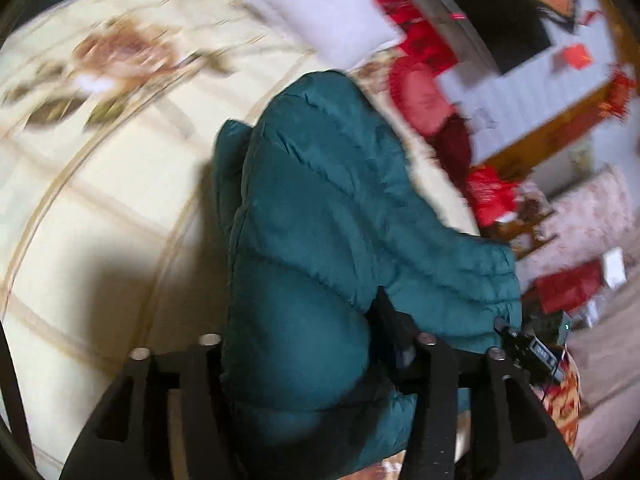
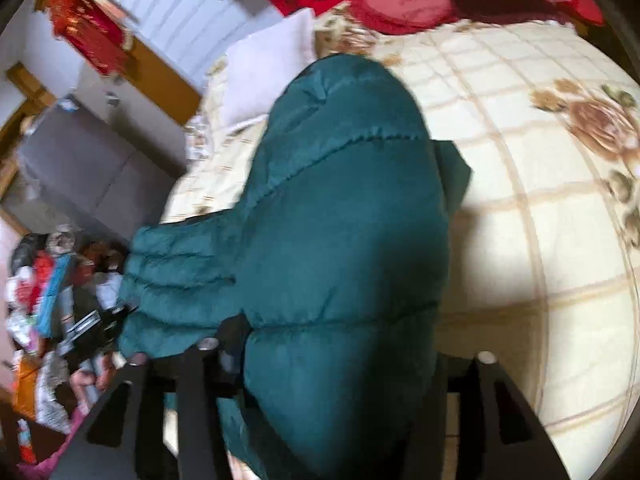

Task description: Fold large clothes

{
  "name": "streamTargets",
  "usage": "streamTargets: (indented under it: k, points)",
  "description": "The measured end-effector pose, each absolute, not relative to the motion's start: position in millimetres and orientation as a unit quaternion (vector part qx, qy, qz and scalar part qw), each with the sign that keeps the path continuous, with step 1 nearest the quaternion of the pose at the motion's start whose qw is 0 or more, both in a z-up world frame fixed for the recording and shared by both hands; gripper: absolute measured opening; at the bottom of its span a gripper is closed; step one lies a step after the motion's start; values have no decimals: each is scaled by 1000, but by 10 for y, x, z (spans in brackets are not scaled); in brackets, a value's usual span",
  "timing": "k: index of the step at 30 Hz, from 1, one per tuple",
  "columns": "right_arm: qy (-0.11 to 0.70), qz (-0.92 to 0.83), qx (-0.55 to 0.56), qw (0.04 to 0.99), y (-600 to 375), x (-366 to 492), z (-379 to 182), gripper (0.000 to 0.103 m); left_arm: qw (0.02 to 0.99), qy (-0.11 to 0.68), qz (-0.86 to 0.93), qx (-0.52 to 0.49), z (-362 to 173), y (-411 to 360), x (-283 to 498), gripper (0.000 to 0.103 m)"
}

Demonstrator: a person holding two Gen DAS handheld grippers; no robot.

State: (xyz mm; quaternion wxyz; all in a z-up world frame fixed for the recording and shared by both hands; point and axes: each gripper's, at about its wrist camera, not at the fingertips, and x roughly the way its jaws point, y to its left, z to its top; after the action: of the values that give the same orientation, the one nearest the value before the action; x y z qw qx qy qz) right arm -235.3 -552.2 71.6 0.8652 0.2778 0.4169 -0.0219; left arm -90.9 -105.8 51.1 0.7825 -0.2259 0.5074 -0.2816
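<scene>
Teal puffer jacket [image 1: 320,208] is being held bunched above the bed [image 1: 100,208], its quilted bulk filling the middle of both wrist views; its long axis is being carried forward, away from both grippers toward the white pillow [image 1: 328,24] at the far side. The left hand-held gripper [image 1: 316,364] is being closed on a thick fold of the jacket, the padding bulging between the two fingers; the right hand-held gripper [image 2: 344,364] is likewise being clamped on the jacket [image 2: 344,216], fabric swelling out between its fingers, so neither is fully closed, each being held apart by the padding. A sleeve [image 2: 176,280] is being left to trail sideways off the main mass, toward the bed's edge and the other gripper. Both hands are being kept equally near the garment, at its near end; the far end is being left free, just over the floral bedspread [image 2: 540,208]. Laying the body flat along that axis is judged the coming need; the loose sleeve is being judged the likeliest part to snag.
</scene>
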Motion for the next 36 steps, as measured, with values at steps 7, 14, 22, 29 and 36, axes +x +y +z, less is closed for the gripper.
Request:
streamTargets:
  k: [7, 14, 22, 29, 36]
  points:
    - [422, -84, 266, 863, -5503, -2474, 571, 89, 811, 490, -231, -221, 595, -942, -1031, 86]
    - [386, -111, 211, 891, -5227, -3058, 1133, 90, 888, 404, -184, -124, 1137, -1019, -1586, 85]
    - [352, -112, 153, 916, -4495, -3512, 1270, 91, 917, 351, -179, -56, 1202, -1383, -2257, 85]
    - [351, -105, 102, 925, -3835, -3615, 1177, 93, 920, 354, -163, -40, 1061, -1594, -2592, 85]
    - [344, -121, 68, 929, -3550, -3702, 1100, 93, 935, 328, -135, 24, 1004, -1783, -2878, 85]
